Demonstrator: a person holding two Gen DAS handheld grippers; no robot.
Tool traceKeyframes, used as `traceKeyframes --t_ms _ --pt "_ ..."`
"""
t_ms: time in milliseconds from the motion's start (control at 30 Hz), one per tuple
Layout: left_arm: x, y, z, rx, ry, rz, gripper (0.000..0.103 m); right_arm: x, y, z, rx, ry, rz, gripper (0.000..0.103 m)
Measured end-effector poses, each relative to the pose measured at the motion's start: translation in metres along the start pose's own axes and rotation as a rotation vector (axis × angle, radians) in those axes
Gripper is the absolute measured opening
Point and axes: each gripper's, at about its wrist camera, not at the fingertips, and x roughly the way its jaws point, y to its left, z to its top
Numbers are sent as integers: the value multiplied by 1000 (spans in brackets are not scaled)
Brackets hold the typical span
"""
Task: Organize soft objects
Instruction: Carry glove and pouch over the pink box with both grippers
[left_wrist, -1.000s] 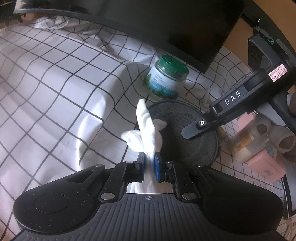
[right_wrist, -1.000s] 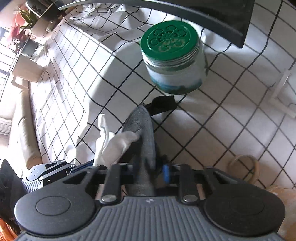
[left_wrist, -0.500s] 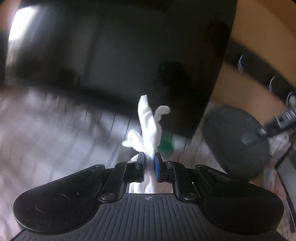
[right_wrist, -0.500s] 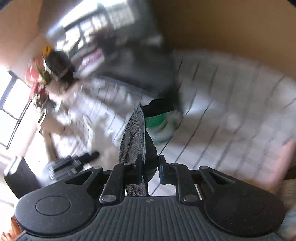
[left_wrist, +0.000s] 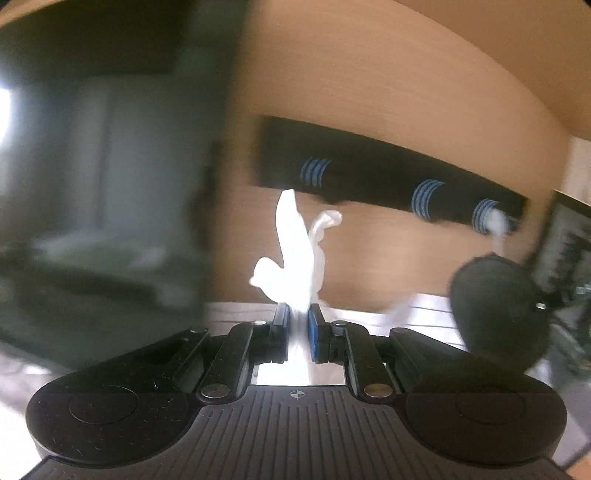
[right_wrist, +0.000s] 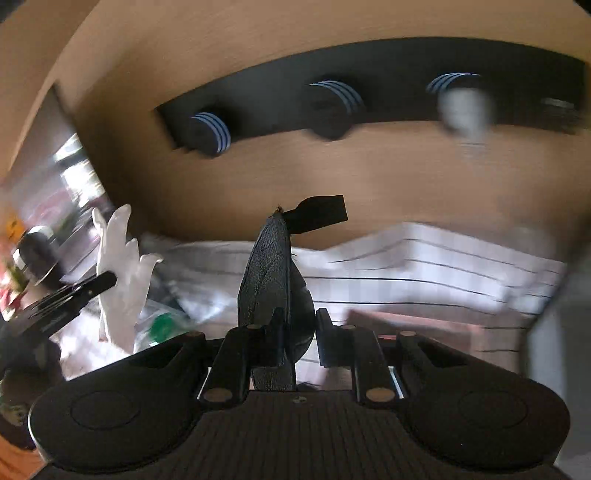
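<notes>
The left gripper (left_wrist: 297, 315) pinches a white glove (left_wrist: 297, 254) in its jaws. The right gripper (right_wrist: 298, 325) pinches a dark round pad (right_wrist: 269, 280). Neither hangs on the peg rack (right_wrist: 369, 85) yet.

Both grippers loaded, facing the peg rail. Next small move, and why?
Probably carry the right gripper up to the nearest bare peg and hook the dark round pad's strap tab over it. The tab sticks up free, the rail sits above it, and the left gripper only holds the white glove.

Both wrist cameras are looking along their fingers toward the wooden wall (left_wrist: 388, 103), sharing the black peg rail (right_wrist: 369, 92).
</notes>
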Motion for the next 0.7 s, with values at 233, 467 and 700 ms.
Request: traceKeyframes --t_ms 233,467,700 --pt "80 -96 -25 38 137 -242 13 -29 -47 -23 63 -89 -115 16" --pt "134 -149 -87 16 301 -293 13 0 -77 -49 47 -53 -207 16" --pt "182 -153 -123 71 493 -151 19 55 -90 -85 69 80 -213 16"
